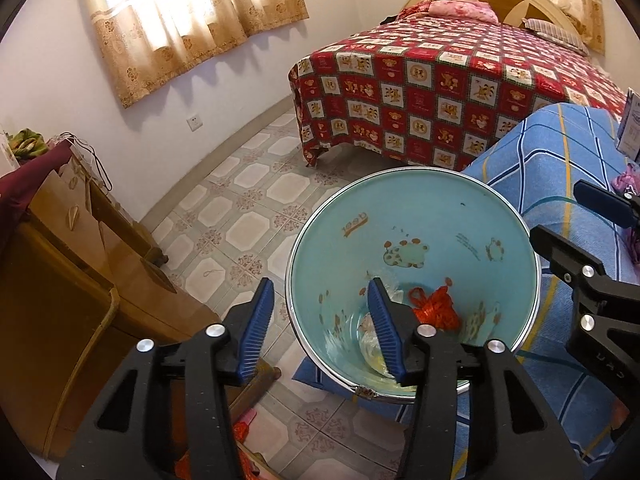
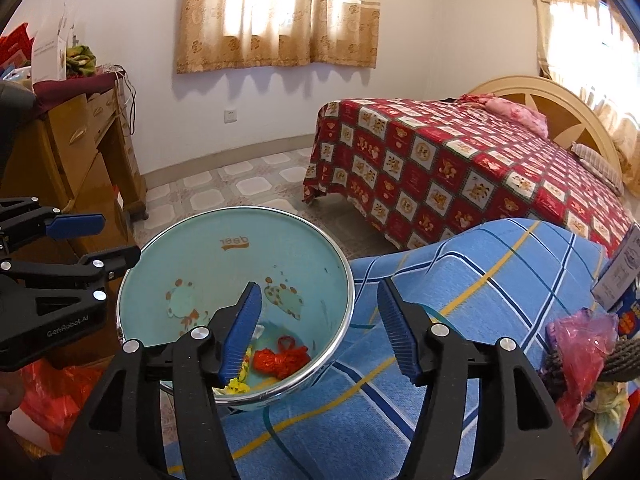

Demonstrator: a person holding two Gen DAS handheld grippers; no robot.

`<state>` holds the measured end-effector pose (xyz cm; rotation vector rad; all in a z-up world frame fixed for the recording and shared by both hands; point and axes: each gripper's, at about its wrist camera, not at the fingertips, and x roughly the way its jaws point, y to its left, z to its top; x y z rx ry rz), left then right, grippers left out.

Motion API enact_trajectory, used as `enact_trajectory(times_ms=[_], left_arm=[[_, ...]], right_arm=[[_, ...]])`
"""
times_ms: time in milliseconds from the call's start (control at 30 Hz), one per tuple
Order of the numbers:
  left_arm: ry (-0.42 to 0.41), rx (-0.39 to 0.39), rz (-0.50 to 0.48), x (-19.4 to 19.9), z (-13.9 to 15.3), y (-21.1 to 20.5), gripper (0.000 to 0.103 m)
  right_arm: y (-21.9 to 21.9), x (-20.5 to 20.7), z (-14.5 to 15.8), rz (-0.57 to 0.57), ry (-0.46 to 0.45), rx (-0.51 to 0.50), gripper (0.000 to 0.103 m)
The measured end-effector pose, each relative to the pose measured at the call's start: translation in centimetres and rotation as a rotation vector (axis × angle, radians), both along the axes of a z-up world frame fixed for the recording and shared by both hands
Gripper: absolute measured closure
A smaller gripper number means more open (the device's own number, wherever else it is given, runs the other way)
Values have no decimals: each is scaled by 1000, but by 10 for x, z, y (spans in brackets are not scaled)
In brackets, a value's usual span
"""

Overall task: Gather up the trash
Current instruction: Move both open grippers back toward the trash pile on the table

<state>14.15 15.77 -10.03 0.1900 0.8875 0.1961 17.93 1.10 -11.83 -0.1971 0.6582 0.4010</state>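
Note:
A light blue bin (image 1: 420, 216) (image 2: 224, 264) with a metal rim stands on the floor against a blue checked cloth. At its bottom lie a crumpled red bag (image 1: 436, 308) (image 2: 282, 360), a clear wrapper (image 1: 370, 340) and a yellow scrap (image 2: 236, 386). My left gripper (image 1: 320, 284) (image 2: 122, 236) hangs open over the bin's left rim, one finger above the inside, the other above the floor. My right gripper (image 2: 318, 286) (image 1: 556, 210) is open over the bin's right rim, nothing between its pads.
A bed (image 1: 440, 92) (image 2: 460, 168) with a red checked cover stands behind. The blue checked cloth (image 2: 460, 280) bears a pink plastic bag (image 2: 580, 344) and a box (image 2: 620, 276). A wooden dresser (image 1: 60, 260) stands left, and a red bag (image 2: 48, 396) lies on the floor.

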Motion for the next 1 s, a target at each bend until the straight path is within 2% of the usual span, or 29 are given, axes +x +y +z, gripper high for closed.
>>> enact_trajectory(times_ms=[67,400,533,733,833,1000], left_arm=[[-4,2,-1,-1,0,-1,45],[8,-6,-9,-4,-3,-9,42],[21,1,-55,-9,-12,-30,41],[54,21,-176,-19,-31,-83,40],[60,24,-230,-23,-36,-110,40],[57,22,-287,-26,-40,-146,40]], right_arm=[[-2,-2,0,-6,-4,-1,39],[-22,-16,9,-45,-14,5,37],[-44,-36,17,-86,-37,-12,37],[-113,-79,17,-231,-36,-14,37],[-165,-104,13,-374,-12,2,36],[-224,-124,-2,-558,43,18,34]])
